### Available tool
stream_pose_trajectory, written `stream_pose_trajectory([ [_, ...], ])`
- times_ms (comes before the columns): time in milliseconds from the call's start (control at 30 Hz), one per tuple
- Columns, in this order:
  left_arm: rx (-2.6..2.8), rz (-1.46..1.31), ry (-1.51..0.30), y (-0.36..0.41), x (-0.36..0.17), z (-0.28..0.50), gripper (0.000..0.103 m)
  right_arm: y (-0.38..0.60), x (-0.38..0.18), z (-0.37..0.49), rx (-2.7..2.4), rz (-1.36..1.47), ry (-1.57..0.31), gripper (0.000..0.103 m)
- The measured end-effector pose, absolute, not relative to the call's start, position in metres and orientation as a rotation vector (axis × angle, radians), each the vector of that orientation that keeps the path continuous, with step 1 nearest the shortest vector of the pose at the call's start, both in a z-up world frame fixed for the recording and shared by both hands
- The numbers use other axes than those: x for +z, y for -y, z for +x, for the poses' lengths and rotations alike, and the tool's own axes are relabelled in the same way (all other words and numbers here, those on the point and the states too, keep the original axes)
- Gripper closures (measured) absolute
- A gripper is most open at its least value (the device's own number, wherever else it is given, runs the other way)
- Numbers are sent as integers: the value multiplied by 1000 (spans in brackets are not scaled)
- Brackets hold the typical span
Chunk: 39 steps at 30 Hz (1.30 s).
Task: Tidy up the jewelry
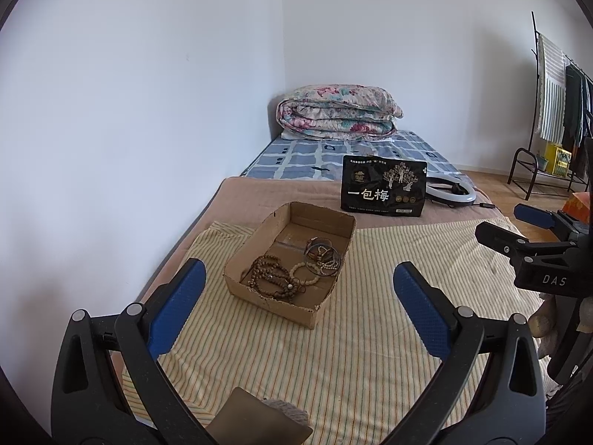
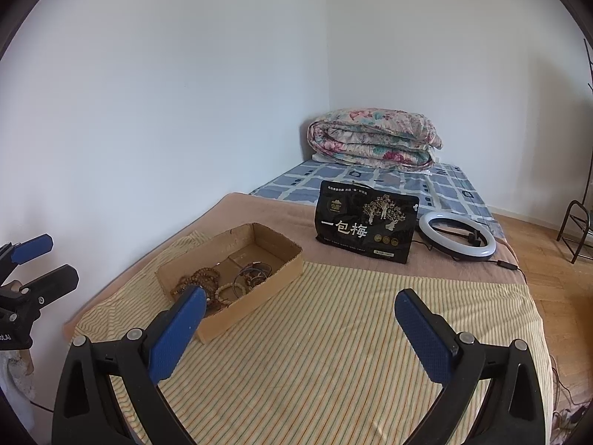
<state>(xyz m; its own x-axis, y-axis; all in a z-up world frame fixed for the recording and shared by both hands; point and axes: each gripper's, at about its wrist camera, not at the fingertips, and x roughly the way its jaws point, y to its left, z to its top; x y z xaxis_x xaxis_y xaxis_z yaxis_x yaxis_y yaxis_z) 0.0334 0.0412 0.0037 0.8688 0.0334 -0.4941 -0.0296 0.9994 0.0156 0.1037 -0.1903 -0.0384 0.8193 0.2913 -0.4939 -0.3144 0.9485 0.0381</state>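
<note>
A: Jewelry first. Where do you see it?

B: Your beads and bangles sit in the cardboard tray (image 1: 255, 259) on the striped cloth (image 1: 333, 352) that covers the near end of the bed (image 1: 296, 193). Dark wooden bead strands (image 1: 268, 278) lie heaped at the tray's near left, a pale bead bracelet (image 1: 305, 273) is just beside them, and thin metal bangles (image 1: 321, 254) overlap one another toward the right wall.

A: And your two tools?

B: Your left gripper (image 1: 298, 304) hangs above the cloth with its jaws wide apart, nothing between them; the tray lies just ahead, framed by the blue pads (image 1: 178, 311). Your right gripper (image 2: 300, 328) is likewise spread and empty, over bare striped cloth, with the tray off to its left. In the right wrist view its left pad overlaps the tray's near corner, though whether it touches I cannot tell.

A: Anything else on the bed?

B: A black snack bag (image 2: 365, 230) stands upright behind the tray on the tan blanket (image 2: 259, 207), with a ring light (image 2: 457, 235) lying flat just beside it. A folded floral quilt (image 1: 339, 113) rests at the far end against the wall, on the blue checked sheet (image 1: 296, 155). A clothes rack (image 1: 556, 111) stands by the right wall.
</note>
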Motion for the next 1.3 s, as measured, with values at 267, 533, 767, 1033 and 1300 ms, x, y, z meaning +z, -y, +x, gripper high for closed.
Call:
stream_pose_trajectory([
  [267, 28, 5, -522, -41, 3, 34, 0, 190, -39, 104, 323, -47, -518, 0],
  [533, 31, 5, -519, -42, 4, 34, 0, 188, -39, 105, 324, -47, -519, 0],
  [767, 31, 5, -519, -42, 5, 34, 0, 186, -40, 104, 330, -49, -521, 0],
  [1033, 29, 2, -523, -41, 5, 33, 0, 186, -40, 103, 334, -41, -521, 0],
  [1300, 29, 2, -521, -41, 5, 33, 0, 186, -40, 103, 337, -41, -521, 0],
])
